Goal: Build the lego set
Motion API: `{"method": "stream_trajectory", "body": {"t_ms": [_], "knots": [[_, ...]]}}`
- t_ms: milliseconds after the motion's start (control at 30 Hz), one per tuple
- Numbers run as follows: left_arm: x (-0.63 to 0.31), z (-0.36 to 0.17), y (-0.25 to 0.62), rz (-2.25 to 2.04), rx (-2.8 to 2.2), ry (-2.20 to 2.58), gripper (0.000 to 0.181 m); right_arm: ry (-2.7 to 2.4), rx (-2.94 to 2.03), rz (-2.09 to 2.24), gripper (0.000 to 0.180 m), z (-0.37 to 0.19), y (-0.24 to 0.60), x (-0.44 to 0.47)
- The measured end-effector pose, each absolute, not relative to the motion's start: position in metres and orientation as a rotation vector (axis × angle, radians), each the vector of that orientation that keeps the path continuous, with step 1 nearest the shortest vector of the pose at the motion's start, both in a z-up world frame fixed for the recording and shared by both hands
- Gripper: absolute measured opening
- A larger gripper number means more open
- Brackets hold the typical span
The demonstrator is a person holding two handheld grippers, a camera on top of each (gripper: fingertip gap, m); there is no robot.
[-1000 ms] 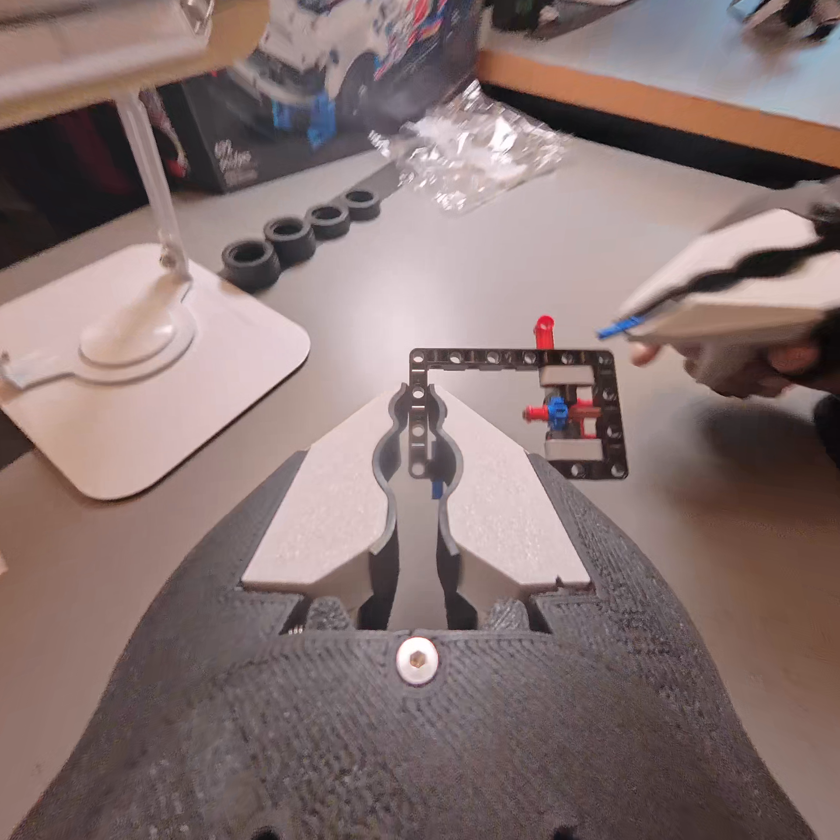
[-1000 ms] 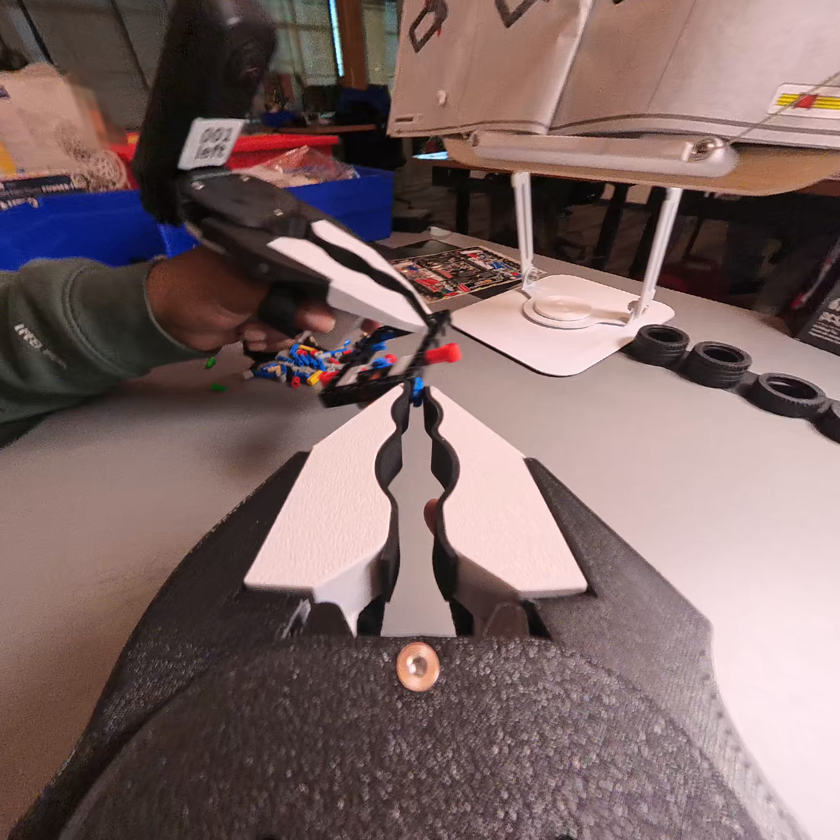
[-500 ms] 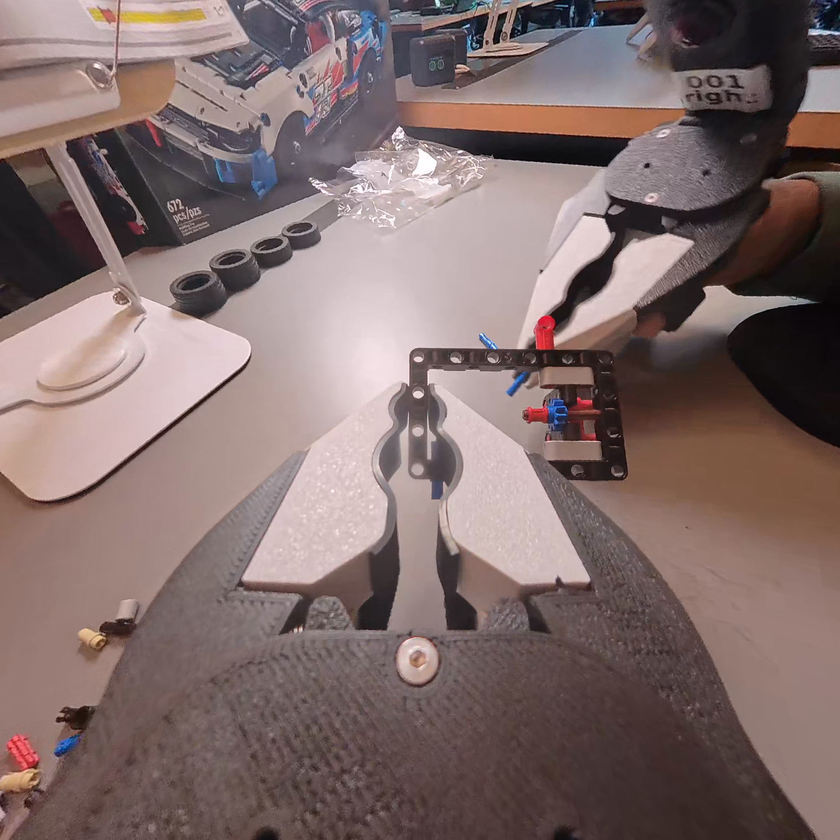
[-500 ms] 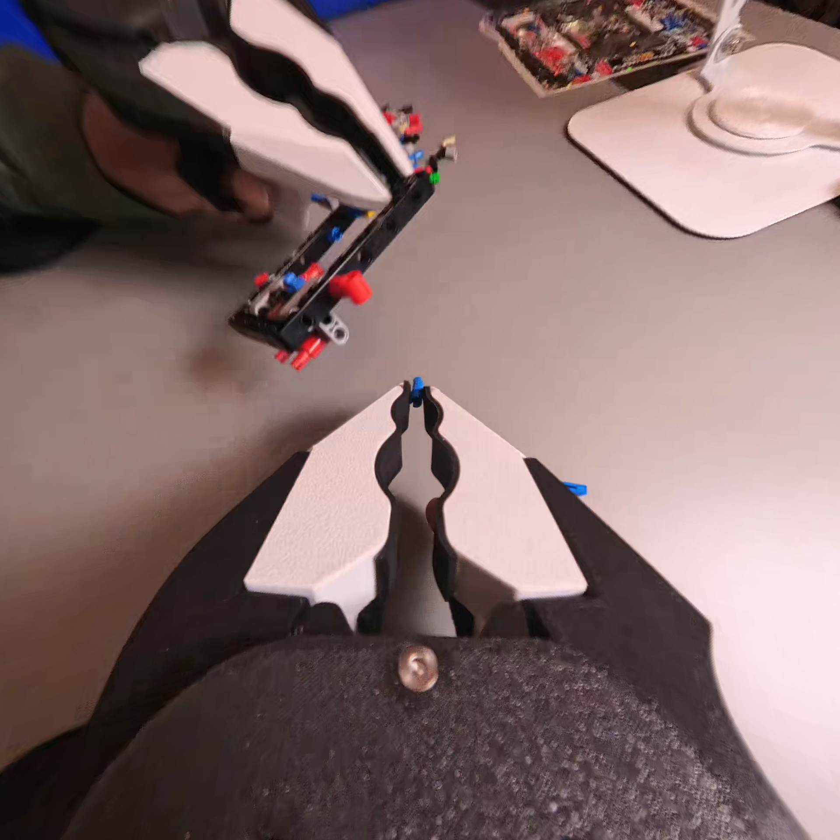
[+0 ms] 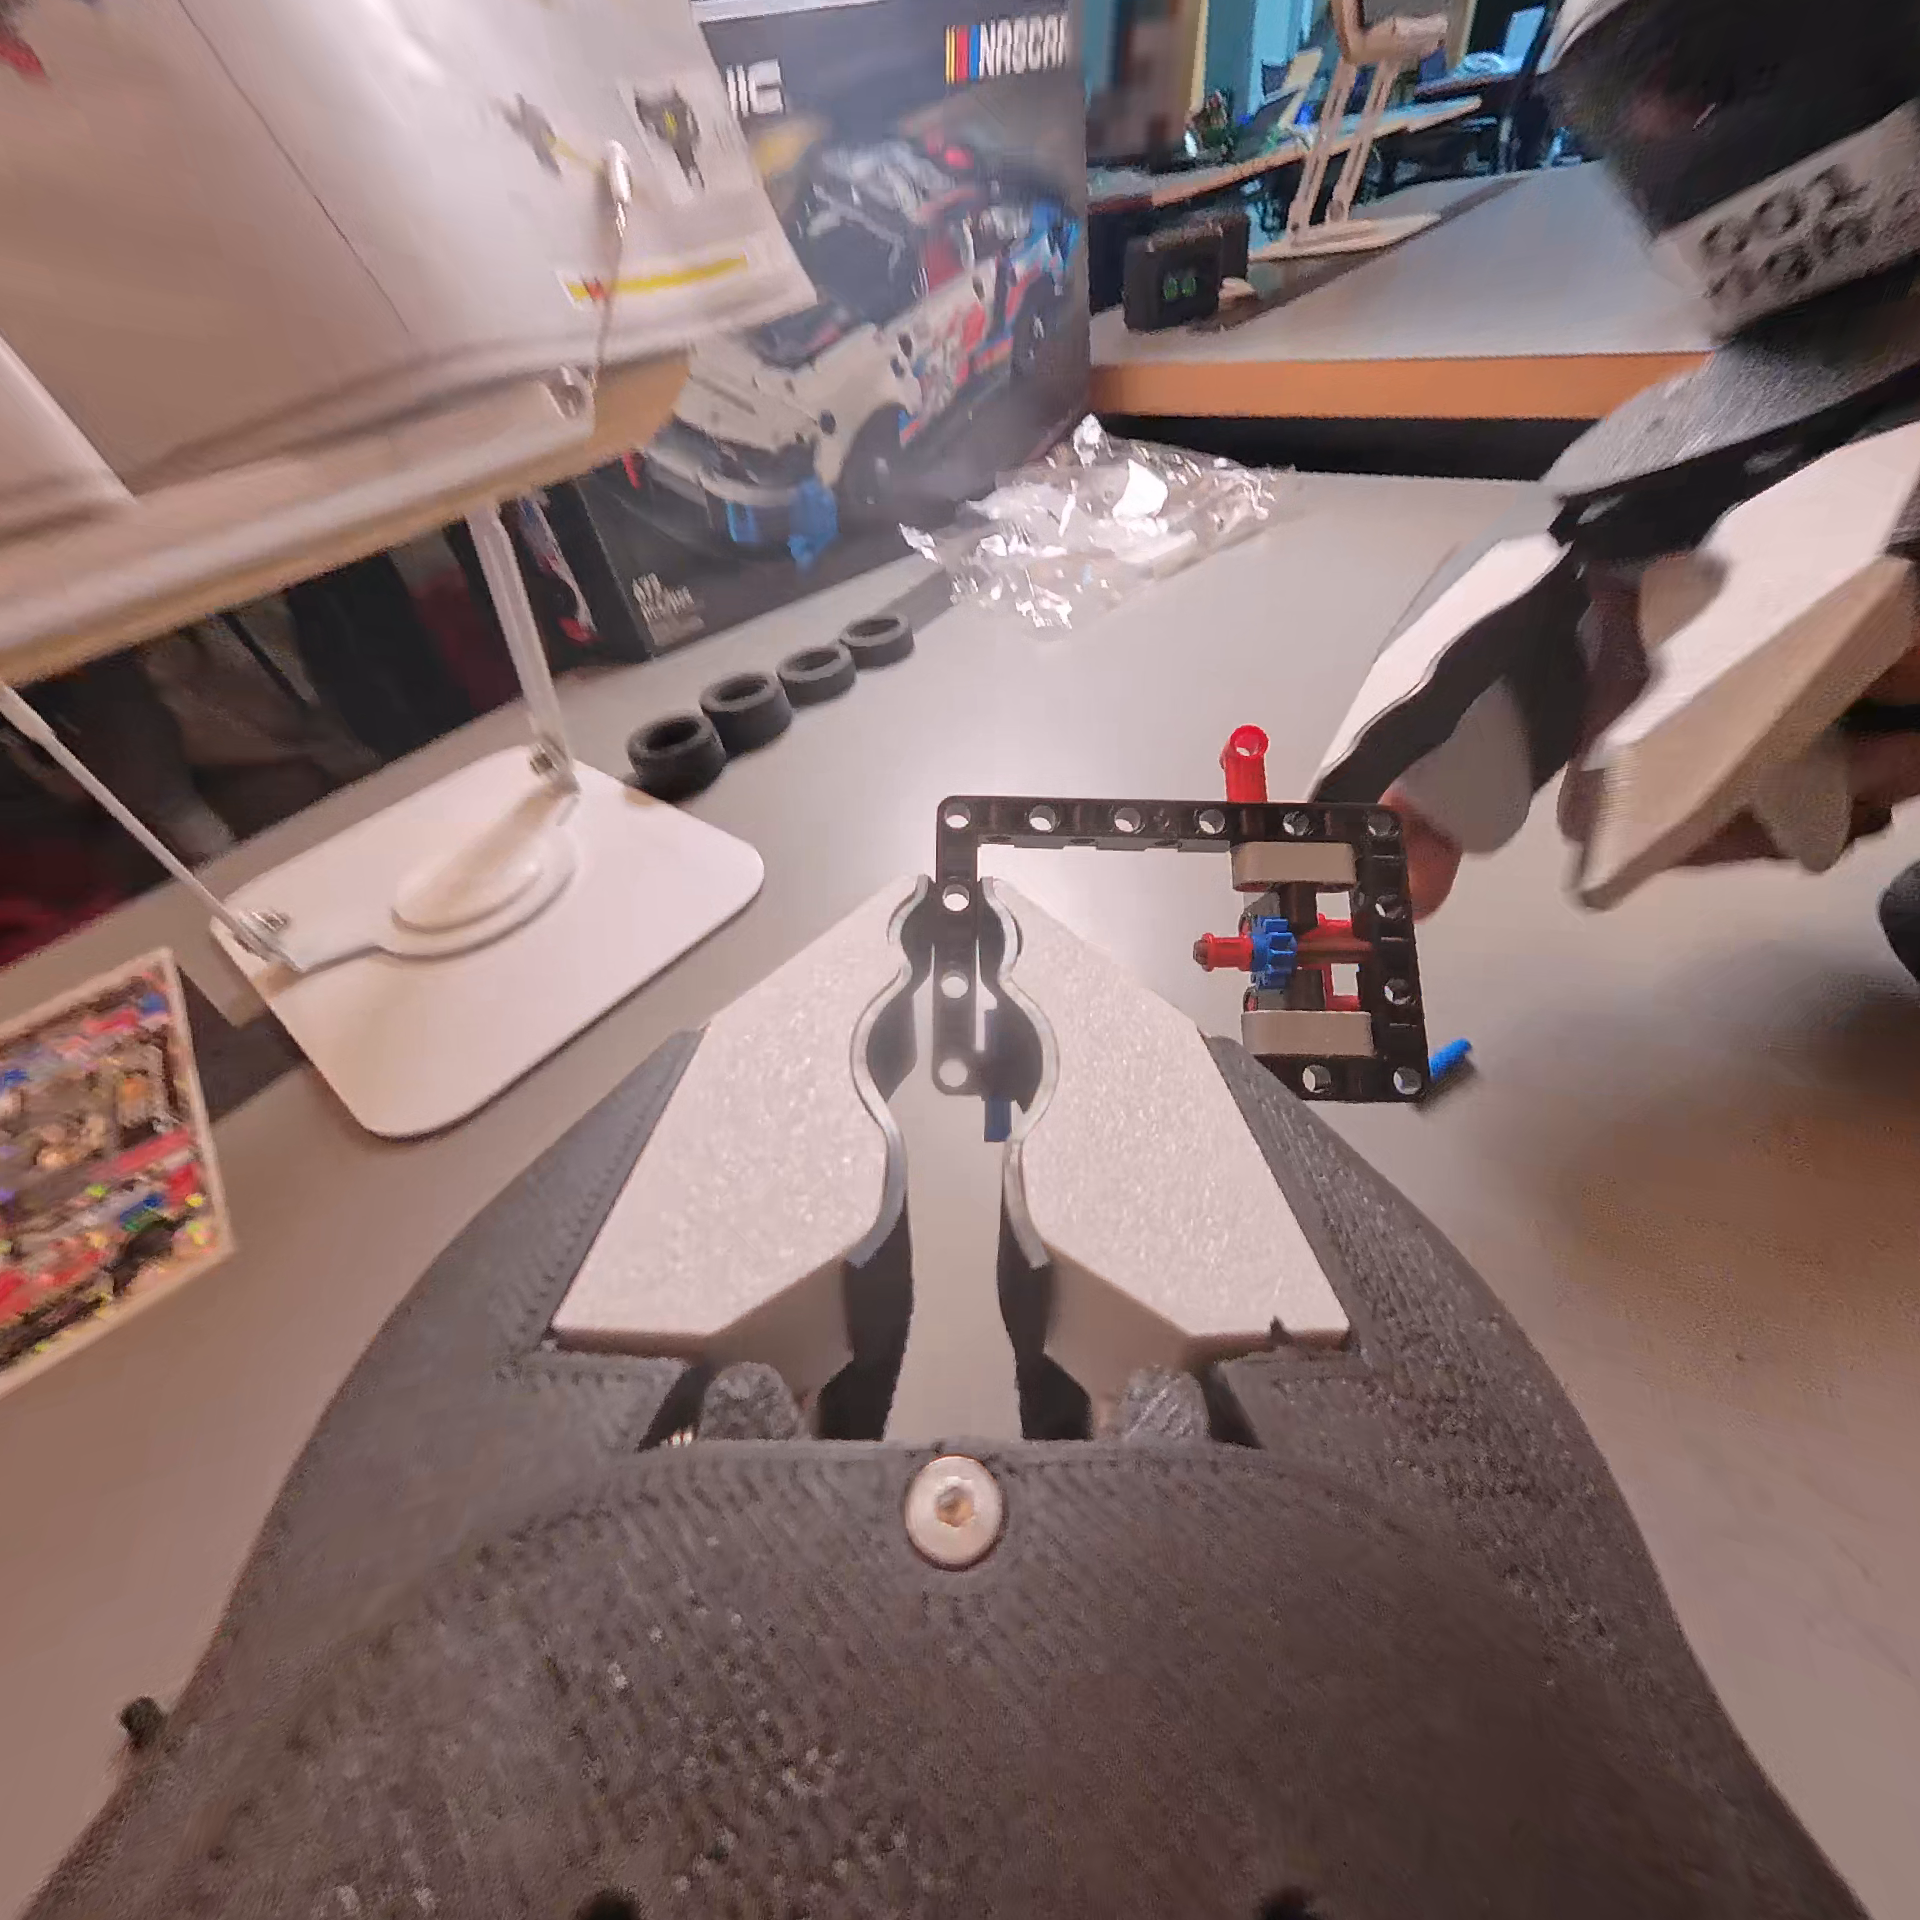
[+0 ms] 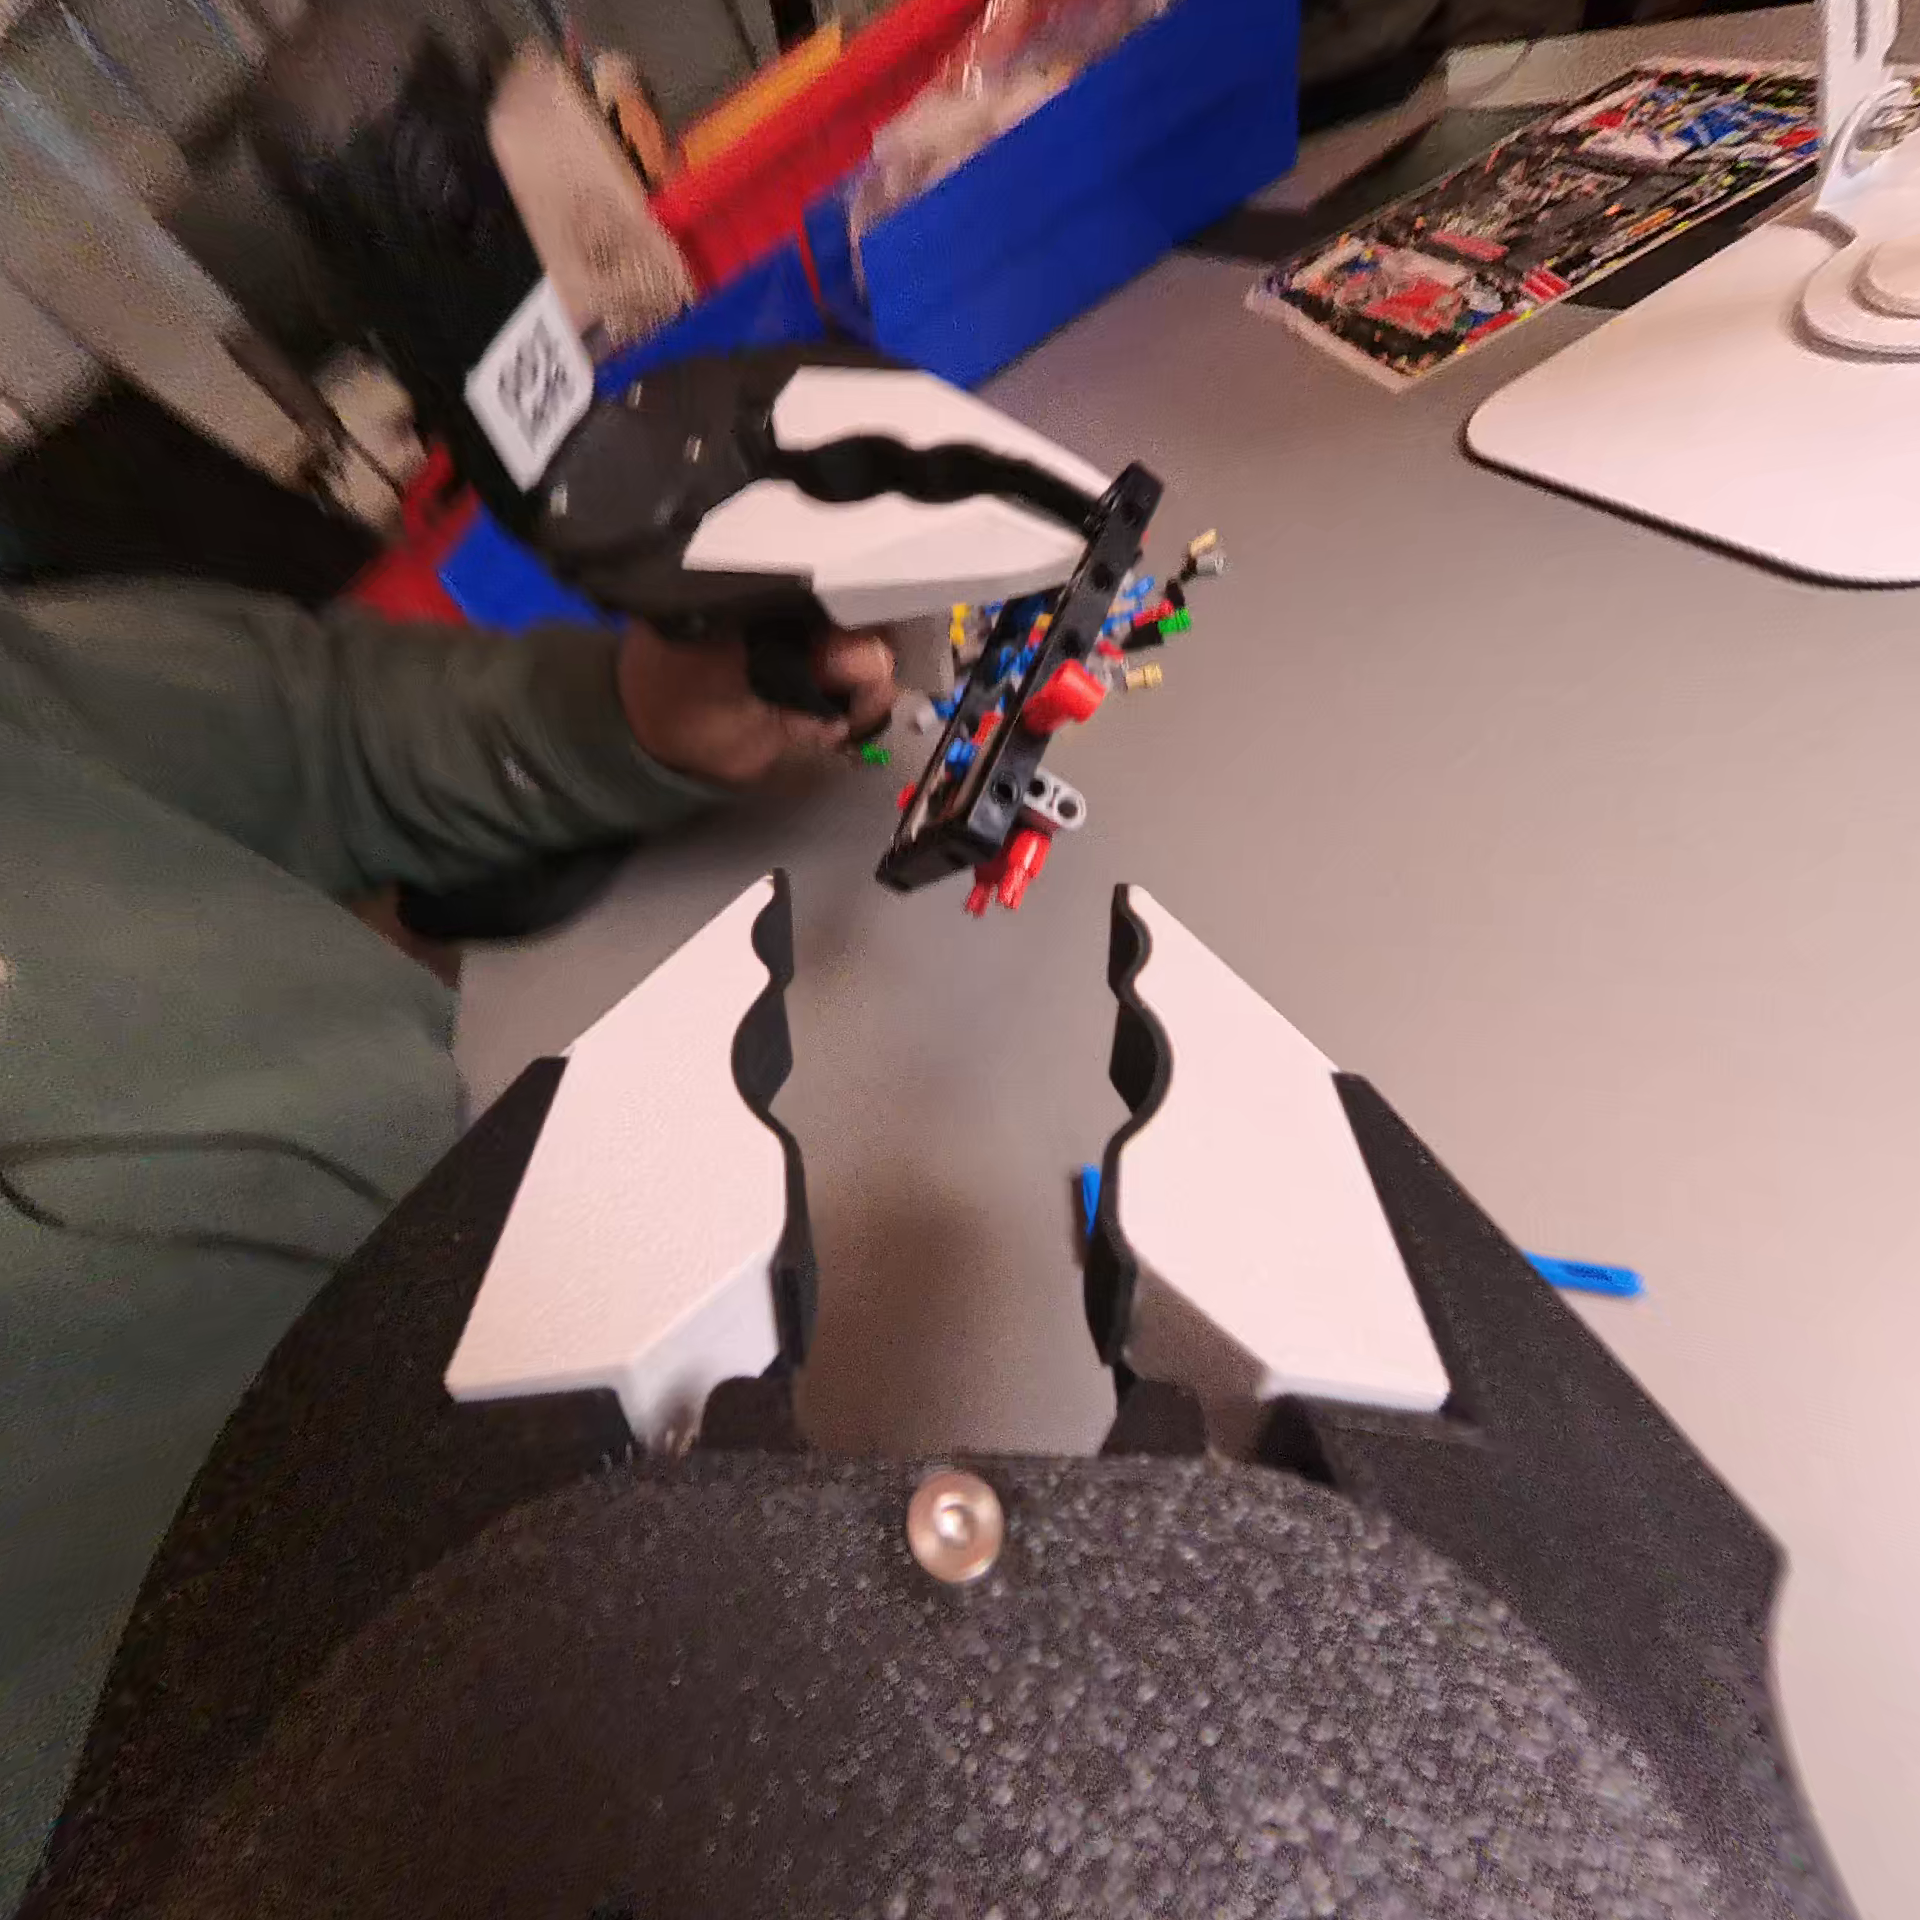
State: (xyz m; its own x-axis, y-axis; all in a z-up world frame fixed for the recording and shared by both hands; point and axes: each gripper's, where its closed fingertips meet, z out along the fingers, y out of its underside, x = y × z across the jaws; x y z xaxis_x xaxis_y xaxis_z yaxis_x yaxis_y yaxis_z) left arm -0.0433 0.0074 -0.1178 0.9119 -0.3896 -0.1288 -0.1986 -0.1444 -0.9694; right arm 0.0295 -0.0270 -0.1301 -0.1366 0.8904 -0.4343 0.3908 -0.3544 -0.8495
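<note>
My left tongs (image 5: pixel 954 904) were clamped on one side of the black lego frame (image 5: pixel 1164 823), holding it up above the grey table (image 5: pixel 1558 1299) with its red and blue gear parts (image 5: pixel 1270 948) on the far side. My right tongs (image 6: pixel 951 904) stood wide apart and held nothing, hovering just beside the frame's lower end. A blue pin (image 6: pixel 1579 1274) lay on the table beside them. Four black tyres (image 5: pixel 774 707) sat in a row near the white stand base (image 5: pixel 499 935).

Black frame (image 5: pixel 1164 823), red-blue pins (image 5: pixel 1257 948)
</note>
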Motion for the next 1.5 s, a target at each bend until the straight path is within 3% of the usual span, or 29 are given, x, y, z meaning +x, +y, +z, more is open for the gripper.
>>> {"method": "stream_trajectory", "body": {"t_ms": [33, 100, 200, 267, 367, 467, 600, 767, 1367, 1500], "knots": [[-0.041, -0.111, 0.007, -0.146, -1.700, 0.453, 0.005, -1.334, -1.711, 1.563, 0.056, -0.126, -0.026, 0.020], [-0.034, -0.098, 0.004, -0.098, -1.644, 0.472, 0.006, -1.257, -1.693, 1.619, 0.029, -0.120, -0.024, 0.010], [-0.029, -0.085, -0.006, -0.126, -1.580, 0.518, 0.008, -1.433, -1.551, 1.504, 0.027, -0.117, -0.024, 0.013], [-0.019, -0.084, -0.022, -0.331, -1.572, 0.597, 0.031, -1.661, -1.398, 1.331, 0.026, -0.122, -0.028, 0.025], [-0.003, -0.111, -0.049, -0.644, -1.693, 0.744, 0.040, -1.907, -1.244, 1.238, 0.022, -0.135, -0.039, 0.040], [0.016, -0.146, -0.080, -0.883, -1.812, 0.905, 0.039, -2.019, -1.189, 1.251, 0.022, -0.149, -0.050, 0.036], [0.020, -0.164, -0.094, -0.836, -1.827, 0.999, 0.039, -1.947, -1.110, 1.388, 0.022, -0.141, -0.059, 0.024], [0.014, -0.173, -0.088, -0.778, -1.845, 0.962, 0.007, -1.853, -1.051, 1.491, 0.022, -0.138, -0.061, 0.015], [0.000, -0.179, -0.081, -0.582, -1.904, 0.871, 0.006, -2.066, -1.118, 1.216, 0.023, -0.162, -0.048, 0.019], [-0.006, -0.175, -0.078, -0.548, -1.918, 0.839, 0.006, -2.016, -1.276, 1.046, 0.031, -0.155, -0.028, 0.039]]}}
